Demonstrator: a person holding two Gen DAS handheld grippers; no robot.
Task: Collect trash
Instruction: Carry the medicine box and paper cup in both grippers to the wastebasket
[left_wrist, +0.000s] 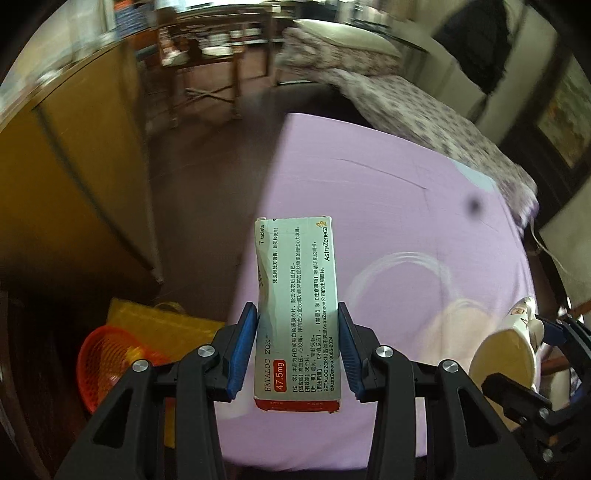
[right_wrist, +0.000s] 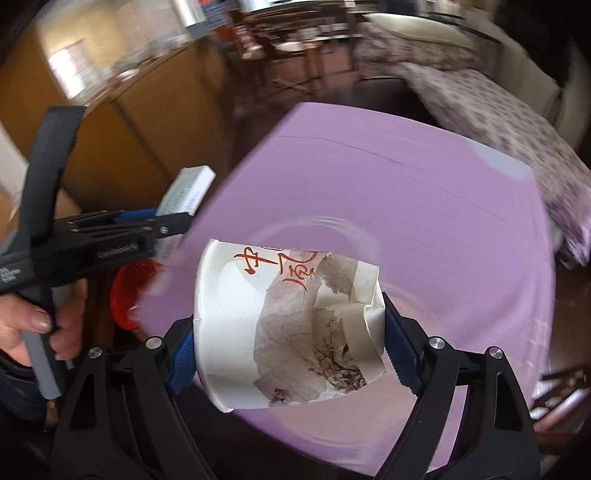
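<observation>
Risk first: possible to lose the cup (right_wrist: 291, 325) on the way to the basket (left_wrist: 110, 365). Crushed and torn already, so soft walls, and more squeeze only folds them further; less squeeze lets it slide out between the pads. Held on its side, so any leftover inside could spill on the desk (left_wrist: 388, 206). Second risk: the box (left_wrist: 299, 314) is pinched only at its lower half, long end sticking far forward, so a quick swing could twist it out of the grip. Third: both grippers close together above the desk near the basket, so a bump between them is possible during the drop. Motion blur around in both views, so probably moving fast, which makes all this more likely.

Left gripper (left_wrist: 297, 314): narrowed to the width of the box, blue pads pressed on its two long edges, box lifted off the desk, just right of the basket.

Right gripper (right_wrist: 290, 321): spread wide, about the cup's width, pads touching the cup's rim side and its crumpled side, cup held above the desk, right of the basket.
</observation>
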